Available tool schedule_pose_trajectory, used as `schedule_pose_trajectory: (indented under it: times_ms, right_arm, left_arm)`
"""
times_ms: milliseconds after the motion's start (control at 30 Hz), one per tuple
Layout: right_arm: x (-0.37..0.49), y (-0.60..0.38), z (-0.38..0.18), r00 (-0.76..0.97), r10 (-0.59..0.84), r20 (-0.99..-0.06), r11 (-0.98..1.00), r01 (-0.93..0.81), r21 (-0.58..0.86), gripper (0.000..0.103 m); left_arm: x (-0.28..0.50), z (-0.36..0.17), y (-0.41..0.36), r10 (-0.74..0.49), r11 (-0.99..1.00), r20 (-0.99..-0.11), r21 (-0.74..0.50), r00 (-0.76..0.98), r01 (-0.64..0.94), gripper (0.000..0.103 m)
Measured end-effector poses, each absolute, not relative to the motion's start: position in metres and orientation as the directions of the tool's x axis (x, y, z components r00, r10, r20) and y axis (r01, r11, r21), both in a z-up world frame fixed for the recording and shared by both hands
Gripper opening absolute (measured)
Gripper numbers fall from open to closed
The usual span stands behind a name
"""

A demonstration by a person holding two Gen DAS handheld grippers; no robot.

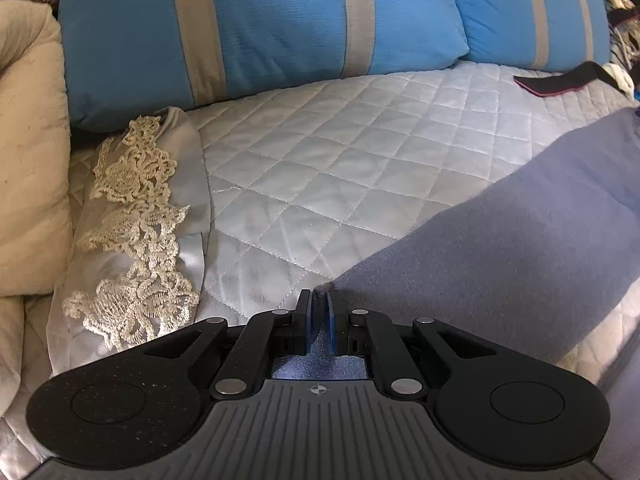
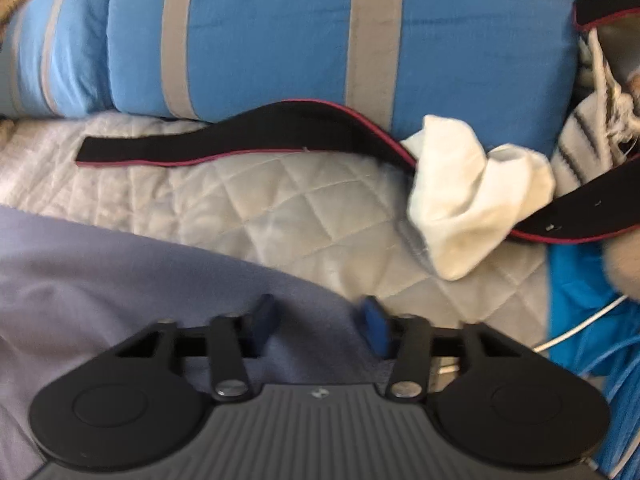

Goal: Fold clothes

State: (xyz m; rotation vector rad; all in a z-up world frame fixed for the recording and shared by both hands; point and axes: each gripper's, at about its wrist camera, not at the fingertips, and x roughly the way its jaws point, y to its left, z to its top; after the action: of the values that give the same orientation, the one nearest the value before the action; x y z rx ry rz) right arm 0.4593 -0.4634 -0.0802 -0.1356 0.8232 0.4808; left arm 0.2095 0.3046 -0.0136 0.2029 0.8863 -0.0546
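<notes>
Left tool (image 1: 319, 300) pinches grey-blue garment (image 1: 500, 240) corner at its tips.

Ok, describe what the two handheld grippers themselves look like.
Both match: the left gripper and right gripper have matte black linkage arms with silver pivot pins, blue pads on the jaws, round black side housings, and a ribbed grey body bearing a small crosshair mark.

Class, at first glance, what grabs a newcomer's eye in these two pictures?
The bright blue pillows with grey stripes at the back of the quilted bedspread. Then the lavender-grey garment, its corner pinched in the left hand-held gripper, and the white sock on a black strap.
</notes>
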Motion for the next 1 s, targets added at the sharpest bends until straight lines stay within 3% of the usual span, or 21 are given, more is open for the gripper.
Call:
schedule_pose_trajectory:
  times_ms: [200,567,1000]
  right_arm:
    - [0.445,-0.462,-0.067,0.65,0.346,-0.676,0.892,-0.451,0.023,0.0]
    - [0.434,-0.474,-0.025,0.754,0.284,-0.592,0.927,-0.373,-0.03,0.0]
    - [0.461,-0.466,-0.053,0.742,0.22,-0.633,0.947,-0.319,-0.045,0.0]
  left_arm:
    - [0.209,-0.006,0.308,0.049,0.979,-0.746,0.169,0.664,0.118,0.006]
    - [0.229,0.032,0.32,0.075,0.984,-0.616,0.174,0.784,0.043,0.006]
    - [0.288,0.006,0.321,0.105,0.98,-0.632,0.197,0.767,0.029,0.006]
